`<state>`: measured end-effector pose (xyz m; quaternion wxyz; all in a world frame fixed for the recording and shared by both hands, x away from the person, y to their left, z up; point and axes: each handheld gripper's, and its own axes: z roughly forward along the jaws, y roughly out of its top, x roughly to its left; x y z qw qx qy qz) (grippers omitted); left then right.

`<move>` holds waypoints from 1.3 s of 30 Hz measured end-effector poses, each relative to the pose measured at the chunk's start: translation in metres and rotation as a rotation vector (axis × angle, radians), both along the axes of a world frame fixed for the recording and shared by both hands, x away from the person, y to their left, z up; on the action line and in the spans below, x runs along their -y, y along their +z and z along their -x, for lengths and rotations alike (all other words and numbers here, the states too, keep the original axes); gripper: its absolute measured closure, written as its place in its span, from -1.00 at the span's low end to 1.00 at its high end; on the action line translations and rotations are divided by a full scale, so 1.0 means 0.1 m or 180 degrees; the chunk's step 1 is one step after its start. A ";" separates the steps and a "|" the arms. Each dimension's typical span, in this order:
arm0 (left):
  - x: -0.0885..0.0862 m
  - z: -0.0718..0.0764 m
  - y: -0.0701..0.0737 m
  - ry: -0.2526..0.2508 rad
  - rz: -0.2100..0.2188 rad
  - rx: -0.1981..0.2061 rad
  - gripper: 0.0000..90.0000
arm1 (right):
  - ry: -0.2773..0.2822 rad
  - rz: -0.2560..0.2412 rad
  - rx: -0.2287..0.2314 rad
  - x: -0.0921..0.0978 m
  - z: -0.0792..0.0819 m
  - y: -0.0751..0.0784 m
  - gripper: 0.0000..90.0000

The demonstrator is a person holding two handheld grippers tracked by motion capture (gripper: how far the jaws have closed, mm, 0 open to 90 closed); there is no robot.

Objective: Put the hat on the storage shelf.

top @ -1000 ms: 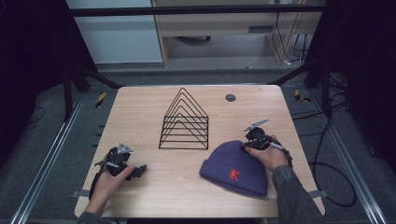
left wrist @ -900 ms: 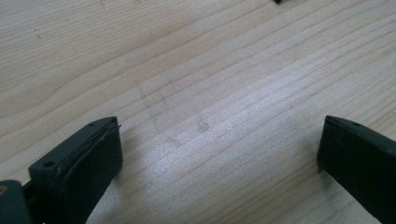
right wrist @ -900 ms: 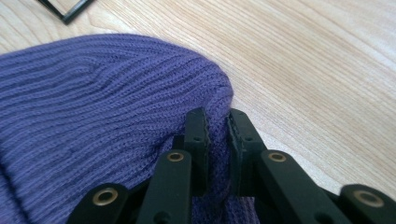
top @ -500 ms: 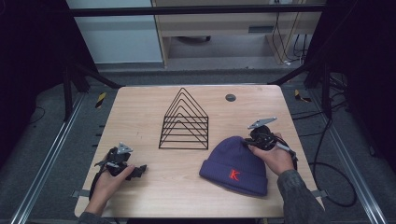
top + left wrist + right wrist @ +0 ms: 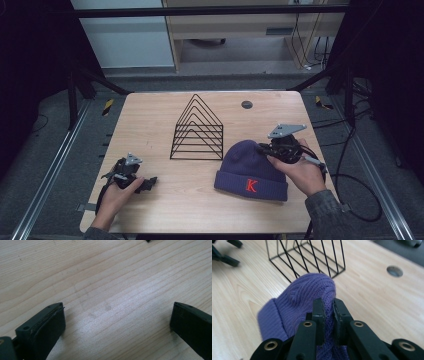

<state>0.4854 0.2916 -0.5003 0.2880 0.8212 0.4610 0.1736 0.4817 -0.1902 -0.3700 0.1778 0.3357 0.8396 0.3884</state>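
Pinching a thin fold of hat [image 5: 312,292] beside rack [image 5: 198,129]: right gripper [image 5: 328,306]; could slip or snag wires. Spread, idle: left gripper [image 5: 117,322].

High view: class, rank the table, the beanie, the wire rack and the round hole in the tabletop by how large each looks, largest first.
1. Table
2. Beanie and wire rack: their spans look alike, so no ranking between them; the rack is open wire, the beanie solid.
3. Round hole

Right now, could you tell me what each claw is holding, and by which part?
The right claw pinches the purple beanie by its crown. The left claw holds nothing.
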 end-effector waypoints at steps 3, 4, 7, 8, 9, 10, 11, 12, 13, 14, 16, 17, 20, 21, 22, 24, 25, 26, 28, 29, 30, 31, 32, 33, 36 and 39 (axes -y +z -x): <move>0.00 0.00 0.00 -0.0001 -0.0001 0.0000 -1.00 | 0.0059 -0.0030 0.0107 -0.02 0.06 0.14 0.82; 0.00 0.00 0.00 -0.0001 0.0000 0.0000 -1.00 | 0.0074 -0.0035 0.0131 -0.03 0.06 0.16 0.82; 0.00 0.00 0.00 -0.0002 -0.0002 0.0000 -1.00 | 0.0107 -0.0063 0.0204 -0.03 0.08 0.28 0.82; 0.00 0.00 0.00 -0.0008 -0.0003 -0.0002 -1.00 | 0.0110 -0.0060 0.0227 -0.03 0.07 0.31 0.82; 0.00 0.00 0.00 -0.0010 -0.0002 -0.0005 -1.00 | 0.0103 -0.0054 0.0249 -0.03 0.06 0.35 0.82; 0.01 0.00 0.00 -0.0012 0.0001 -0.0010 -1.00 | 0.0097 -0.0057 0.0266 -0.02 0.05 0.38 0.82; 0.01 0.00 0.01 -0.0023 0.0000 -0.0014 -1.00 | 0.0086 -0.0065 0.0281 -0.01 0.04 0.41 0.82; 0.01 0.00 0.01 -0.0037 -0.0005 -0.0015 -1.00 | 0.0077 -0.0066 0.0299 0.00 0.03 0.44 0.82; 0.01 0.00 0.01 -0.0051 -0.0007 -0.0019 -0.98 | 0.0067 -0.0078 0.0312 0.01 0.02 0.47 0.82; 0.02 0.00 0.02 -0.0046 -0.0006 -0.0031 -0.97 | 0.0060 -0.0097 0.0319 0.03 0.01 0.50 0.82; 0.03 0.00 0.03 -0.0079 0.0003 -0.0033 -0.92 | 0.0043 -0.0103 0.0342 0.05 -0.01 0.57 0.82; 0.04 0.00 0.05 -0.0097 0.0021 -0.0039 -0.91 | 0.0034 -0.0108 0.0351 0.07 -0.02 0.61 0.82; 0.05 0.02 0.12 -0.0122 0.0181 0.0021 -0.90 | 0.0019 -0.0142 0.0375 0.11 -0.05 0.69 0.82; 0.05 0.02 0.17 -0.0110 0.0315 0.0043 -0.90 | 0.0009 -0.0156 0.0381 0.12 -0.06 0.73 0.82; 0.05 0.01 0.21 -0.0099 0.0381 0.0071 -0.89 | 0.0007 -0.0168 0.0402 0.13 -0.07 0.77 0.82; 0.05 0.01 0.35 -0.0064 0.0505 0.0165 -0.87 | 0.0009 -0.0185 0.0431 0.14 -0.09 0.83 0.82; 0.06 0.01 0.42 -0.0076 0.0542 0.0218 -0.86 | 0.0004 -0.0207 0.0437 0.15 -0.11 0.86 0.82; 0.08 0.00 0.50 -0.0097 0.0577 0.0273 -0.85 | -0.0013 -0.0217 0.0441 0.15 -0.12 0.89 0.82; 0.12 -0.04 0.65 -0.0141 0.0614 0.0340 -0.83 | -0.0025 -0.0233 0.0453 0.15 -0.16 0.95 0.82; 0.15 -0.06 0.73 -0.0168 0.0625 0.0378 -0.82 | -0.0033 -0.0240 0.0465 0.15 -0.18 0.97 0.81; 0.18 -0.08 0.80 -0.0192 0.0630 0.0409 -0.82 | -0.0036 -0.0244 0.0472 0.15 -0.20 1.01 0.81; 0.21 -0.10 0.87 -0.0231 0.0641 0.0423 -0.81 | -0.0036 -0.0245 0.0489 0.15 -0.21 1.04 0.81; 0.23 -0.12 0.92 -0.0253 0.0675 0.0434 -0.80 | -0.0047 -0.0255 0.0497 0.14 -0.23 1.07 0.81; 0.27 -0.15 0.99 -0.0297 0.0730 0.0435 -0.78 | -0.0039 -0.0260 0.0506 0.14 -0.24 1.09 0.81; 0.36 -0.20 1.13 -0.0396 0.0739 0.0464 -0.78 | -0.0066 -0.0254 0.0523 0.14 -0.29 1.16 0.81; 0.45 -0.25 1.25 -0.0453 0.0719 0.0444 -0.77 | -0.0080 -0.0282 0.0555 0.13 -0.31 1.23 0.81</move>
